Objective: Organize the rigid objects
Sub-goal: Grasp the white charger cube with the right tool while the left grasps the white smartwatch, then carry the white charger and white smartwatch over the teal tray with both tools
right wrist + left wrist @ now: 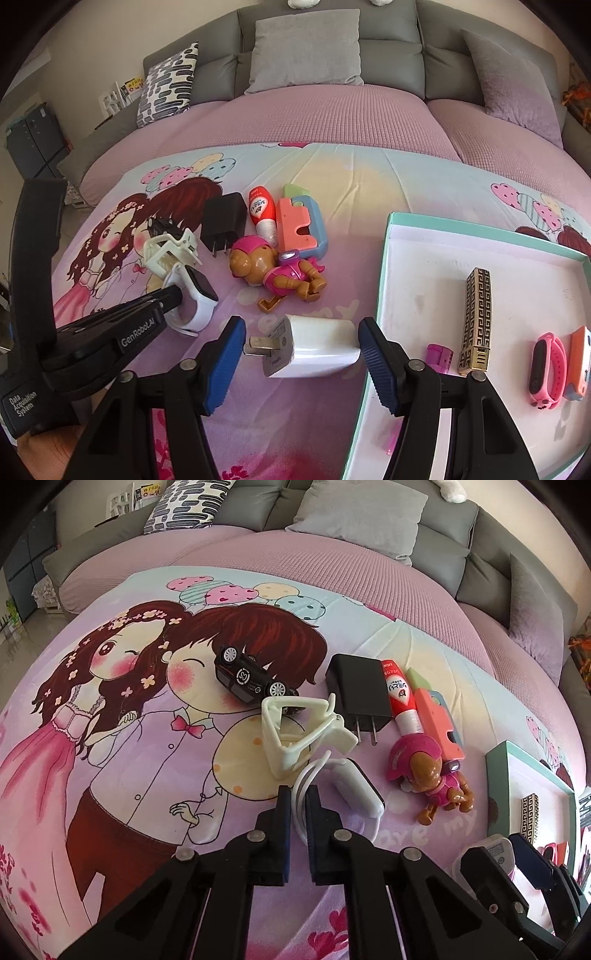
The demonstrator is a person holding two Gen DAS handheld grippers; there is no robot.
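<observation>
charger (314, 345) left of tray (386, 258) | lighter (476, 317) in tray (upright) | dog toy (277, 273) behind charger

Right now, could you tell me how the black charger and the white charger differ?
The black charger is dark and lies among the clutter, beside the red tube; the white charger is pale and lies between the open right hand-held gripper fingers. Both lie flat on the sheet, with two prongs.

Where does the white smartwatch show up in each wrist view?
Left wrist: white smartwatch low centre, its strap between the left gripper fingertips.
Right wrist: white smartwatch at left, at the tip of the left gripper.
Shared landmark: black charger.
</observation>
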